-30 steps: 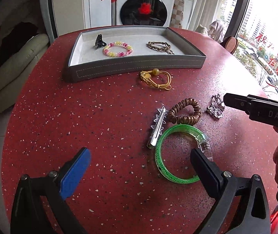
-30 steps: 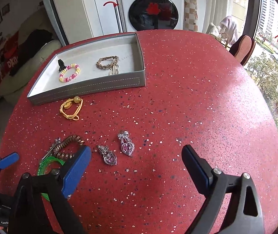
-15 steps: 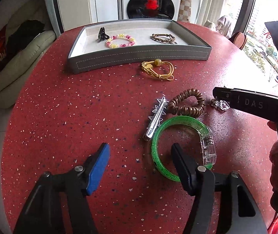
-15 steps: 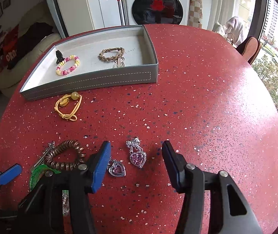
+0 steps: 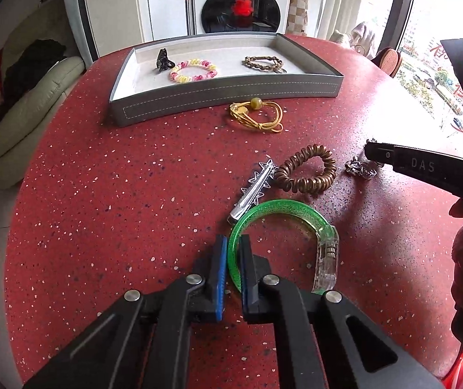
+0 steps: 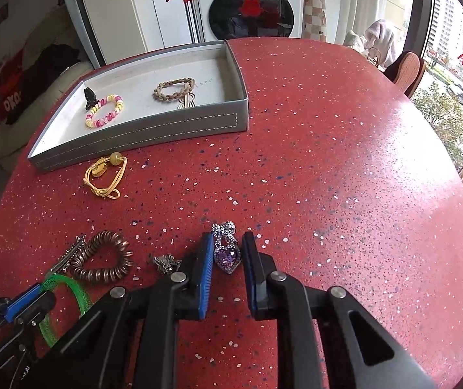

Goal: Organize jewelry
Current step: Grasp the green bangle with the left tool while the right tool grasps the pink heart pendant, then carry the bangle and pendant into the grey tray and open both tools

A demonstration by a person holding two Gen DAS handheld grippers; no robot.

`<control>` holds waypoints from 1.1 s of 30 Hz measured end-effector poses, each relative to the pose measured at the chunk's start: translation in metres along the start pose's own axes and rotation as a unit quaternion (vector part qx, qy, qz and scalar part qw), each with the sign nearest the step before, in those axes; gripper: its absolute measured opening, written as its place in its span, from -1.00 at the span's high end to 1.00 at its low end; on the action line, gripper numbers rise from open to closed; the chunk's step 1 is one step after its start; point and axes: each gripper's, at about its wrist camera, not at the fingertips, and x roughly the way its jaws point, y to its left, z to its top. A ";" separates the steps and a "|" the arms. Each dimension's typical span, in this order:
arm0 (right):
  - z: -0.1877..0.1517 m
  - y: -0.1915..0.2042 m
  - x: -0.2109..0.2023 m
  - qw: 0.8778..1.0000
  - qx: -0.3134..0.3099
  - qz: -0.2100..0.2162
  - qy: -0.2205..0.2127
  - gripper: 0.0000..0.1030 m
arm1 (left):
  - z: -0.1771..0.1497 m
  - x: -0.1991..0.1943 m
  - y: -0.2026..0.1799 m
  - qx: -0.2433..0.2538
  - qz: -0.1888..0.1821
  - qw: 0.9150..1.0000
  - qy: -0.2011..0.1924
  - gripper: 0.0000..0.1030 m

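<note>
On the left of the red speckled table (image 5: 101,194), the left gripper (image 5: 231,259) has just been closing its jaws, and they now clamp the near-left rim of the green glitter bangle (image 5: 283,210), one pad outside the ring and one inside it. The bangle lies flat on the table with its clear clasp (image 5: 327,259) on the right side. Just beyond it a silver spiked hair clip (image 5: 254,191) lies touching the bangle's far rim, and a brown spiral hair tie (image 5: 306,168) sits beside the clip. Farther back, a yellow cord bracelet with a bead (image 5: 257,116) lies just in front of the grey jewelry tray (image 5: 225,94). Inside the tray lie a black hair claw (image 5: 164,60), a pink-and-yellow beaded bracelet (image 5: 193,70) and a braided tan bracelet (image 5: 262,63).

To the right, a small silver pendant (image 6: 166,262) rests on the table just left of the right gripper (image 6: 228,253). That gripper's jaws have just been closing too, and a purple heart pendant with a bow top (image 6: 228,253) lies between them. The pads stand close on either side of the stone, but whether they actually press on it I cannot tell.
</note>
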 end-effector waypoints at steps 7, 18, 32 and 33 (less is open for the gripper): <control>0.000 -0.006 -0.017 1.000 0.007 0.014 -0.012 0.62 | -0.005 -0.011 0.011 -0.005 -0.041 0.999 -0.007 0.51; 0.006 -0.006 -0.039 0.998 0.022 0.044 -0.027 0.62 | 0.015 -0.038 0.031 -0.008 -0.054 0.998 -0.041 0.51; 0.080 0.023 -0.049 0.994 0.012 0.083 -0.066 0.62 | 0.119 -0.039 0.077 -0.038 -0.041 0.993 -0.105 0.51; 0.086 0.025 -0.045 0.994 0.011 0.085 -0.066 0.62 | 0.126 -0.033 0.080 -0.039 -0.039 0.993 -0.103 0.51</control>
